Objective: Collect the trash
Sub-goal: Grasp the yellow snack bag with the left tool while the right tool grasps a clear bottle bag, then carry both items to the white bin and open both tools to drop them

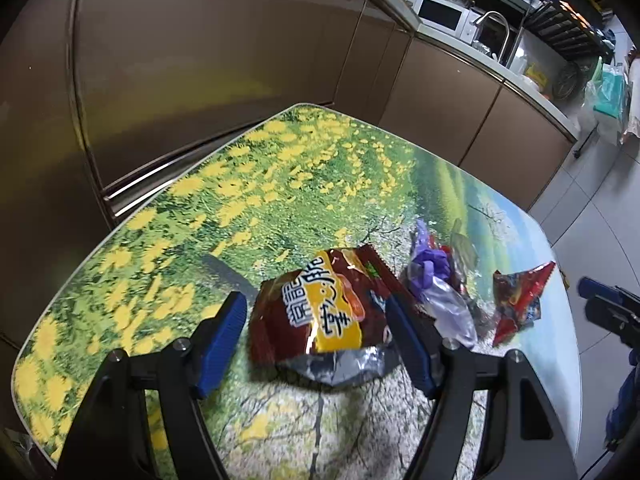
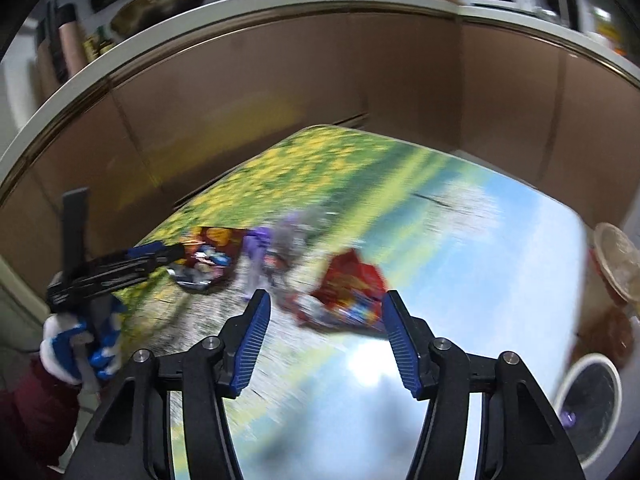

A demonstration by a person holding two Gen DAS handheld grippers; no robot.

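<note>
Left hand-held gripper (image 1: 316, 320) gapes wide around the brown bag (image 1: 320, 312) at frame centre; right hand-held gripper (image 2: 326, 320), equally wide, holds nothing above the table (image 2: 480, 280)

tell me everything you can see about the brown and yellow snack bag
The brown and yellow snack bag is a crinkled foil packet with bold dark characters on a yellow band. Its torn end shows the silver lining. It lies on the flower-print table, between the open left gripper fingers, with the purple wrapper just beside it.
</note>
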